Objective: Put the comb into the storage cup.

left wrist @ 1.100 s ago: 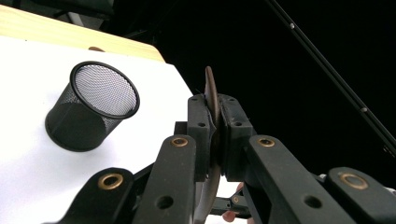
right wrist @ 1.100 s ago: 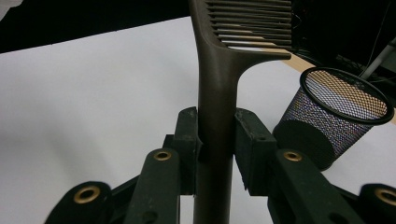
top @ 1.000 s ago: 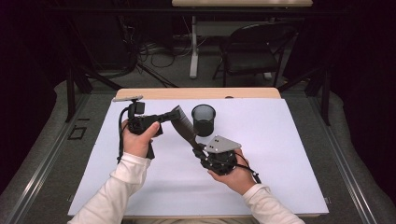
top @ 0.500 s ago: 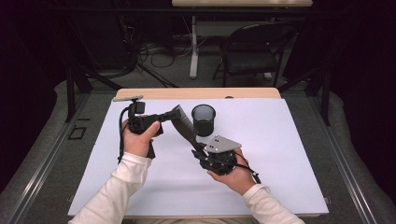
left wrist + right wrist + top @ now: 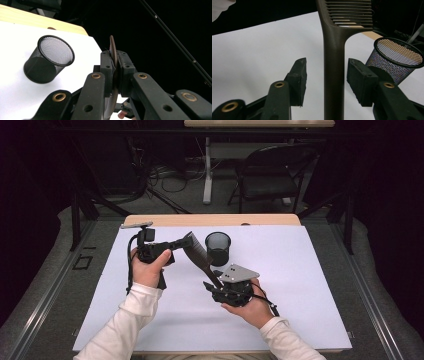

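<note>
the comb (image 5: 197,254) runs slantwise between the hands, toothed end clamped in the left tool (image 5: 176,243), handle lying untouched between the right tool (image 5: 326,79)'s just-parted jaws. the mesh pen cup (image 5: 218,247) stands on the counter (image 5: 310,280) just beyond, nearer the left tool.

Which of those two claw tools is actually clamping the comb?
The left gripper: its jaws pinch the comb. The right gripper has just been opening, with the handle untouched between its jaws.

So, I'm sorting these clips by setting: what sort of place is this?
Probably a lab or recording studio, not a home: a table under a plain white sheet, dark curtained surroundings, loose cables on the carpet, and a folding chair by another table behind.
</note>
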Motion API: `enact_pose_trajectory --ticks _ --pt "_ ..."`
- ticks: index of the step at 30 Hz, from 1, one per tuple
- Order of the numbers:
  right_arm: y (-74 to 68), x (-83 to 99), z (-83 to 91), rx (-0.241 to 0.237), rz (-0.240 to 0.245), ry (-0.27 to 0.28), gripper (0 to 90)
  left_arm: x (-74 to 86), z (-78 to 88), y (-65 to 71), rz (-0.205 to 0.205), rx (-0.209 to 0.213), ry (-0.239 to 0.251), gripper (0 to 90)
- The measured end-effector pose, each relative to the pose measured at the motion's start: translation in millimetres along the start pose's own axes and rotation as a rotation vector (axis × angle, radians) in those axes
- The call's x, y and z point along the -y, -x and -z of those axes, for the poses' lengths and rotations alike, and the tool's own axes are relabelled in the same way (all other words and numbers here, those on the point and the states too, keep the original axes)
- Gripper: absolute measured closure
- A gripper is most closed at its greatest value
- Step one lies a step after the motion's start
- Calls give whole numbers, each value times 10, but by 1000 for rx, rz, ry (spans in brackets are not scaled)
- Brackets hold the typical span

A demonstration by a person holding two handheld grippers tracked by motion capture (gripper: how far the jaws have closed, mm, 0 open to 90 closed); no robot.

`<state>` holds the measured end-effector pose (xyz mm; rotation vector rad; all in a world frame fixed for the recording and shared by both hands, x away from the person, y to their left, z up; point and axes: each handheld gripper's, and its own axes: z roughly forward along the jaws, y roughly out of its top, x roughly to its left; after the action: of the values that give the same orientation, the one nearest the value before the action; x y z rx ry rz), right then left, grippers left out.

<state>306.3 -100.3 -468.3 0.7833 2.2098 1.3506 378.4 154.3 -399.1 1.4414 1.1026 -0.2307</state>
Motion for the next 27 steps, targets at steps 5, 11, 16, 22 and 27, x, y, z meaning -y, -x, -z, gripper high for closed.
enact_pose_trajectory --ticks 5,11,16,22,27 --pt "5 1 -9 1 -3 8 453 -4 7 -7 0 -2 3 853" --pt "11 9 -32 16 11 9 403 -7 18 -16 -3 -4 12 853" --pt "25 13 -39 10 -1 12 356 -17 31 -34 0 -12 30 853" --pt "34 11 -37 11 -5 28 288 -27 41 -62 0 -21 47 853" --pt "58 10 -34 13 -13 33 247 -39 44 -90 1 -32 63 853"
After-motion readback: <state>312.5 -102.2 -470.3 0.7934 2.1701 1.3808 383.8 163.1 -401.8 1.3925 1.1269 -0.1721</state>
